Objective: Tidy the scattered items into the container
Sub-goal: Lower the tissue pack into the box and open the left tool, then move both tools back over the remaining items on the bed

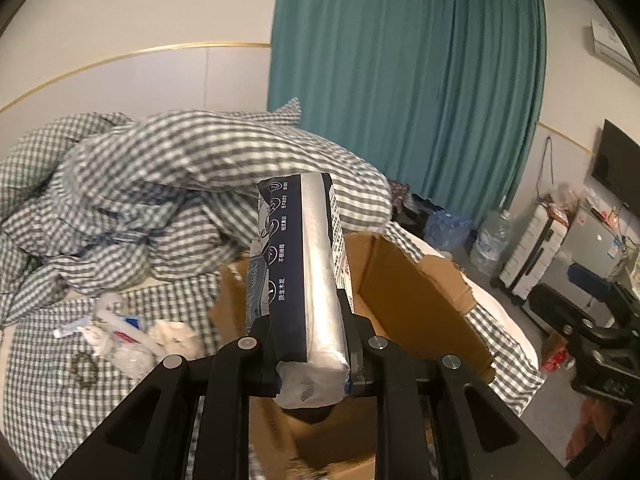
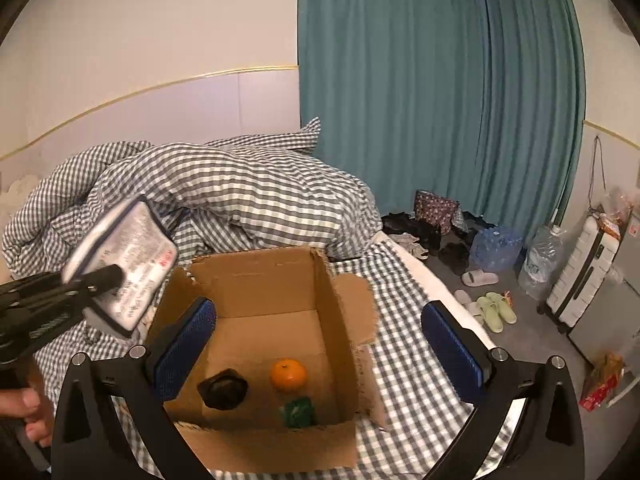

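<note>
One tissue pack (image 1: pixel 304 276) sits tight in the left claw (image 1: pixel 310 344), above the box (image 2: pixel 276 344) edge. Move it over the middle, then let go. Right claw (image 2: pixel 320 352) hangs wide, empty.

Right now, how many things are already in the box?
3. In the cardboard box, a black object lies at the left, an orange in the middle, and a green item just in front of the orange. Near corners are hidden.

teal curtains (image 2: pixel 440 92) hang floor-length beside a pale wall (image 2: pixel 140 32); a rumpled gingham duvet (image 2: pixel 240 196) covers the bed, with slippers (image 2: pixel 494 310) on the grey floor (image 2: pixel 532 332).
</note>
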The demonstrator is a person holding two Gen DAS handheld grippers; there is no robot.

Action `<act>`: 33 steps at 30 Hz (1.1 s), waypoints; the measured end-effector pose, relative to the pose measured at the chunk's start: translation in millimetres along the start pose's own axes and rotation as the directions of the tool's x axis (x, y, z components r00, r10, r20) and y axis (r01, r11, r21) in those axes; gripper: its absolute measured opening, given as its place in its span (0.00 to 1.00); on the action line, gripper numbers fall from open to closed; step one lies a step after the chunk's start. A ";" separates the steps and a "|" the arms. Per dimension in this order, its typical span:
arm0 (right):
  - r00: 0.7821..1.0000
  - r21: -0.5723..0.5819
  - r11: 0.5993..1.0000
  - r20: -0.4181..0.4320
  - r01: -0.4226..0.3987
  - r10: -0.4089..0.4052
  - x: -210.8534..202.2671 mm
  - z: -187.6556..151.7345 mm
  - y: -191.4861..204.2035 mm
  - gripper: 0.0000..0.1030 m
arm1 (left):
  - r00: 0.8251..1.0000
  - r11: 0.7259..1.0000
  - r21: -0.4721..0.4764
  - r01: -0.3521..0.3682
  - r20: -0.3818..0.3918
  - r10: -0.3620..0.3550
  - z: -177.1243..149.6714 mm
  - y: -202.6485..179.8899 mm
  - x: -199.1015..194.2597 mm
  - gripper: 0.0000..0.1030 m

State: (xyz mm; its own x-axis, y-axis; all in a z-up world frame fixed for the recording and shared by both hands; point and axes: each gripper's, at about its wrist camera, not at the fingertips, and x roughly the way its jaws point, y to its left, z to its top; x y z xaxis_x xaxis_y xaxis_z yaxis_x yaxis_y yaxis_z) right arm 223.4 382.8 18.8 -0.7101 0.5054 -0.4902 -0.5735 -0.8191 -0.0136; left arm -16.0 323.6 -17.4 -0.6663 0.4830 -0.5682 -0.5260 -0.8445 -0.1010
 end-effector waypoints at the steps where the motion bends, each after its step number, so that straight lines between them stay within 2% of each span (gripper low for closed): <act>1: 1.000 -0.003 1.000 0.000 0.005 -0.005 -1.9 -1.2 -2.6 1.00 | 1.000 1.000 0.004 0.007 -0.006 -0.007 -0.8 -4.8 4.8 0.19; 7: 1.000 0.025 0.999 0.008 0.029 -0.029 -8.2 -1.7 -16.1 1.00 | 0.999 0.998 0.049 0.031 -0.026 -0.030 -3.1 -26.5 17.5 0.19; 10: 1.000 0.026 1.000 0.003 0.018 -0.018 -7.5 -0.5 -17.1 1.00 | 0.999 0.998 0.055 0.035 -0.020 -0.034 -2.8 -28.5 16.9 0.24; 12: 1.000 0.026 1.000 0.001 0.010 -0.010 -7.5 -1.4 -15.3 1.00 | 0.999 0.998 0.059 0.036 -0.021 -0.034 -2.1 -28.8 16.3 0.40; 13: 1.000 0.023 1.000 0.001 0.011 -0.011 -7.1 -1.4 -13.8 1.00 | 0.999 0.998 0.059 0.035 -0.023 -0.034 -1.8 -29.4 15.9 0.65; 14: 1.000 0.020 1.000 0.001 0.011 -0.011 -6.9 -1.5 -12.0 1.00 | 0.999 0.998 0.058 0.032 -0.014 -0.031 -1.6 -29.0 14.3 0.86; 15: 1.000 0.019 1.000 0.001 0.008 -0.008 -6.8 -1.6 -10.9 1.00 | 1.000 0.998 0.055 0.029 0.004 -0.030 -1.7 -28.0 11.8 0.89; 23: 1.000 0.019 1.000 0.020 -0.002 0.001 -10.9 1.3 -0.7 1.00 | 0.999 0.999 0.043 -0.004 0.042 0.002 3.2 -13.8 -4.7 0.91; 33: 0.997 -0.009 0.997 0.041 -0.073 0.073 -10.3 11.9 47.1 1.00 | 0.991 0.994 -0.007 -0.110 0.071 0.110 3.3 45.0 -32.8 0.97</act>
State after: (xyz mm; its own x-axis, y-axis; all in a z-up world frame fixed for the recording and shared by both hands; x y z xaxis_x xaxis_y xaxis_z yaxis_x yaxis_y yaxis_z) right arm 198.9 342.3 33.5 -0.7661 0.4550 -0.4539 -0.5166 -0.8561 0.0138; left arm -19.6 270.6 -0.6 -0.7557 0.4024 -0.5166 -0.4458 -0.8940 -0.0443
